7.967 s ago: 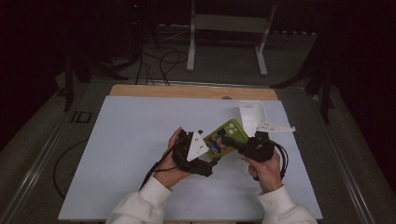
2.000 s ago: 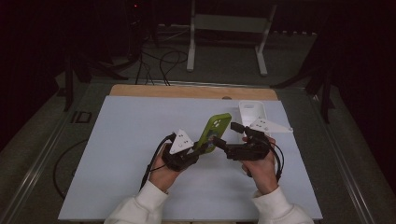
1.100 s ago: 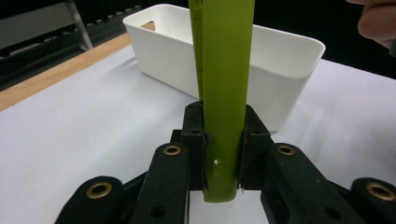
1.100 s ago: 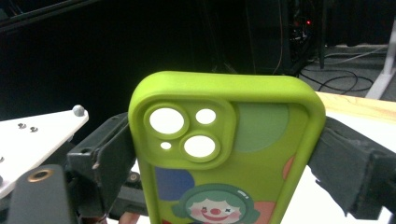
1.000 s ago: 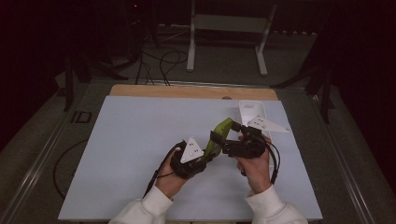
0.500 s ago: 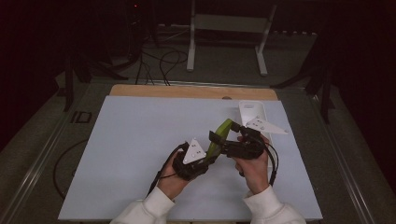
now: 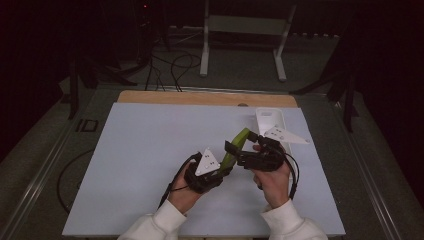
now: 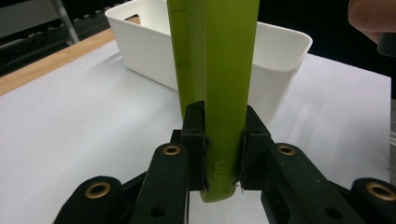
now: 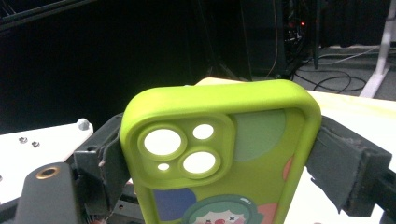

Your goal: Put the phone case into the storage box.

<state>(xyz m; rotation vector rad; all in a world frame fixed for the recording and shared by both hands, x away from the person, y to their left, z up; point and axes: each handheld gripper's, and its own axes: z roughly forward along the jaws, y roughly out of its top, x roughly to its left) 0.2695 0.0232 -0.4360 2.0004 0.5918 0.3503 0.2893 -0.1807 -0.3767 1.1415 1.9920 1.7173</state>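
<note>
Green phone case (image 7: 235, 149) hangs above the table (image 7: 140, 150) a little toward 4 o'clock of its middle, held tilted between both tools, with a white bin (image 7: 270, 120) just beyond it toward 1 o'clock. Left gripper (image 7: 220, 172) is clamped across the case's thin edges near its lower end; in the left gripper view the pads (image 8: 196, 135) press flat on either side of the green strip (image 8: 215, 93), whose tip pokes out below them. Right gripper (image 7: 242, 150) is closed on the upper end: in the right gripper view its padded jaws sit against both long sides of the case (image 9: 219, 154), just beside the camera cut-outs, and the printed cartoon back faces that camera. Judging by its rounded lip and matte look, this is a soft rubbery shell, light, bendy and grippy rather than slick, so it should not slide out, yet it may bow or twist if the two holds pull against each other. It looks hard to break. Best holds are on the side rails, as now, away from the thin bridge around the lens holes, which would likely flex most. Squeezing across the open width could fold it, so a mild pinch seems enough.
</note>
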